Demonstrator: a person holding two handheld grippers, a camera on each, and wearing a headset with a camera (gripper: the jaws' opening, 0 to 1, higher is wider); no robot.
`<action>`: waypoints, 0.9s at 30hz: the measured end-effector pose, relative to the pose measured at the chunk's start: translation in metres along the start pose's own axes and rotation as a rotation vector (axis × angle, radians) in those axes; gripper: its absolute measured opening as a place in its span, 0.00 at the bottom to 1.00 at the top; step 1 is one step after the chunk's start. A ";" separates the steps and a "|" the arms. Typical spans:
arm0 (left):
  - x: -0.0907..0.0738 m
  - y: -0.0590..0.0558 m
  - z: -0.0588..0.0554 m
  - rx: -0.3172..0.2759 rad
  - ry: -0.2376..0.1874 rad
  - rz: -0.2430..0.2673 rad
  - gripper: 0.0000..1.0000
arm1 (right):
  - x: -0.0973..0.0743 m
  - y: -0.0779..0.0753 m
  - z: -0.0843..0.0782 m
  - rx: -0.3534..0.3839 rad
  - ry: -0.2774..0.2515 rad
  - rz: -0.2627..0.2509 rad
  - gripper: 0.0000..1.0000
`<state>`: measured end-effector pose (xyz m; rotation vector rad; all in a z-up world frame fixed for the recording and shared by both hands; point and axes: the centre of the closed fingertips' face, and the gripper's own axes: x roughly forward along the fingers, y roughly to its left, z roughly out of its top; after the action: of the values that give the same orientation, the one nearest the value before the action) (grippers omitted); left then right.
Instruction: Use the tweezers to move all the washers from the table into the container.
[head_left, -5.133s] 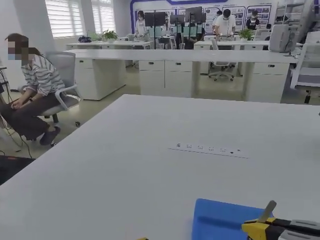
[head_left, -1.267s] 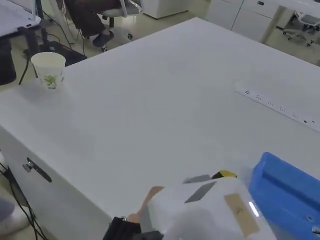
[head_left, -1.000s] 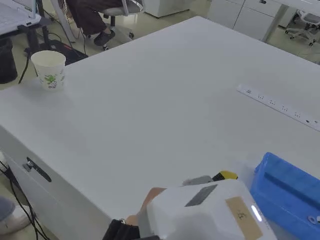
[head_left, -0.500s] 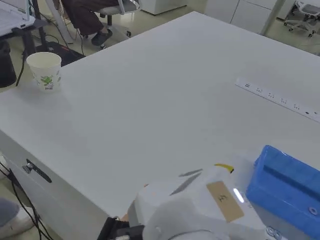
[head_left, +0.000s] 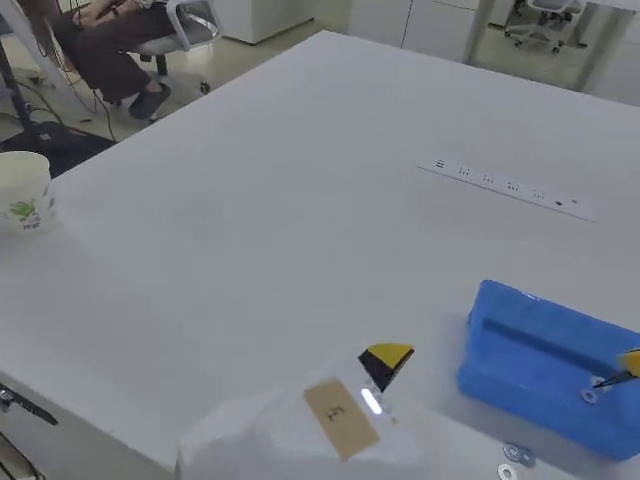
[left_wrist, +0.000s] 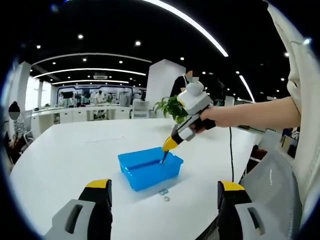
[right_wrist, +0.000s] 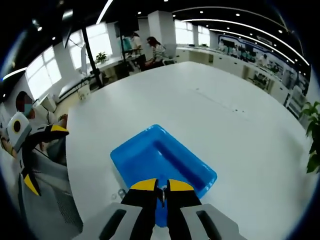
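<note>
Right gripper (right_wrist: 161, 185), tweezers (left_wrist: 163, 158) barely discernible.

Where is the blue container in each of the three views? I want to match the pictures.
Head view: the blue container sits at lower right, cut by the right edge.
Left gripper view: the container is at the centre, beyond the wide-open jaws.
Right gripper view: the container is at lower centre, directly ahead of the jaws.
Shared landmark: the right claw, shut on thin tweezers whose tip reaches into the container.

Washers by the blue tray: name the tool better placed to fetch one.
Right. The right tool grips thin metal tweezers over the blue plastic tray, near the metal washers; the left tool stands open.
</note>
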<state>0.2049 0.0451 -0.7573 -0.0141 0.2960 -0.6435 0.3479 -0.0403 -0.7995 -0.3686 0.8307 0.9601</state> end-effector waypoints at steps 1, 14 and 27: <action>0.000 0.000 -0.002 0.007 0.011 -0.001 0.88 | 0.003 0.001 0.002 -0.001 0.000 0.009 0.03; 0.001 0.001 -0.010 0.014 0.039 -0.006 0.87 | 0.030 -0.010 -0.002 0.081 0.079 0.072 0.03; 0.001 0.004 -0.012 0.020 0.047 0.008 0.87 | 0.044 -0.008 -0.003 0.086 0.136 0.083 0.03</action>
<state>0.2049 0.0486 -0.7695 0.0212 0.3352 -0.6390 0.3668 -0.0217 -0.8352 -0.3300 1.0144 0.9811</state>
